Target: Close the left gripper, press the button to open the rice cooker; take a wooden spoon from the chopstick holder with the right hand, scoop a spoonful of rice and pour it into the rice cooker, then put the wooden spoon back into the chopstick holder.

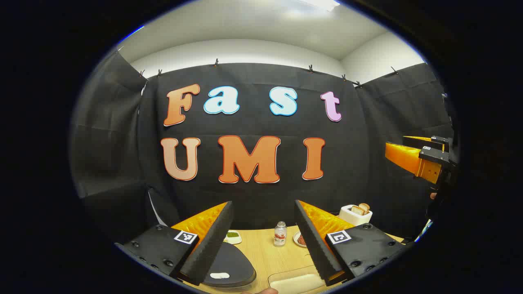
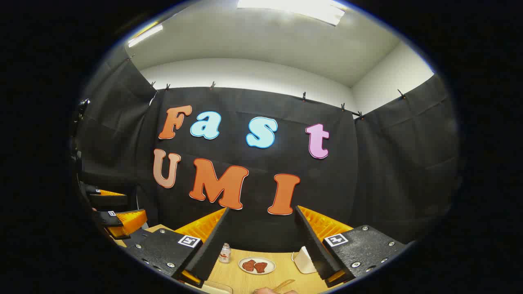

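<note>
In the left gripper view, the left gripper (image 1: 263, 241) is hanging high above the wooden table (image 1: 265, 253) with its fingers spread wide and nothing between them, so the closing that the task asks for first is not yet done. At about seven o'clock under its left finger, the dark rounded lid of what I take to be the rice cooker (image 1: 229, 265) is sitting shut, close enough for a downward press. Near six o'clock a small bottle (image 1: 280, 233) is standing, and at five o'clock a clear tray of rice (image 1: 296, 282) is waiting. At three o'clock the right gripper (image 1: 412, 157) is hovering, held aloft. In the right gripper view, its own fingers are parted and empty above a plate (image 2: 256, 265). I cannot make out the chopstick holder or spoon
</note>
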`<state>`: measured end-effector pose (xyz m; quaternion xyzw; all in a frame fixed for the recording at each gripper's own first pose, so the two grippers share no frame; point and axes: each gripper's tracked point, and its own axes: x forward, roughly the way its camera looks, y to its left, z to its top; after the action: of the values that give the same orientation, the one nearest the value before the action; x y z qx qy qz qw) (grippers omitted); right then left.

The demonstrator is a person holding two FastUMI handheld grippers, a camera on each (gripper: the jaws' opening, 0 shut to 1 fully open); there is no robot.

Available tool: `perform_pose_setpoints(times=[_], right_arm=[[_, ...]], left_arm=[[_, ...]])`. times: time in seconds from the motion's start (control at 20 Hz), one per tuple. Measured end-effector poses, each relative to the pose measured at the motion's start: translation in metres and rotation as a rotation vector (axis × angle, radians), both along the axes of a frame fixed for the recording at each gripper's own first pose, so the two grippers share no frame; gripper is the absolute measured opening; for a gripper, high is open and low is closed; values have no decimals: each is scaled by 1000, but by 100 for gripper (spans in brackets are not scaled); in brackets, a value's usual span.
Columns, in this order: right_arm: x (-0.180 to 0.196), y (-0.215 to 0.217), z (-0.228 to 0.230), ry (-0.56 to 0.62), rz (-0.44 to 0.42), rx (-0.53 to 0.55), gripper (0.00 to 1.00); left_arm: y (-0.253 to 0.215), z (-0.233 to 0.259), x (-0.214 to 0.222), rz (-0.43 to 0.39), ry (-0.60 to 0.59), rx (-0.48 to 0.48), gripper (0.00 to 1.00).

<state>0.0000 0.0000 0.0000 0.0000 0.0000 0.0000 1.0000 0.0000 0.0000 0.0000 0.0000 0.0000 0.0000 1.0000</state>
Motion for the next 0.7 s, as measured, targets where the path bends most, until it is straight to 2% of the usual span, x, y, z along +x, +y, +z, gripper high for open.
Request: perform_pose_setpoints(times=[0.7], right_arm=[[2,1,-16,49,10,5,96]], left_arm=[[5,4,-3,10,-11,16,98]])
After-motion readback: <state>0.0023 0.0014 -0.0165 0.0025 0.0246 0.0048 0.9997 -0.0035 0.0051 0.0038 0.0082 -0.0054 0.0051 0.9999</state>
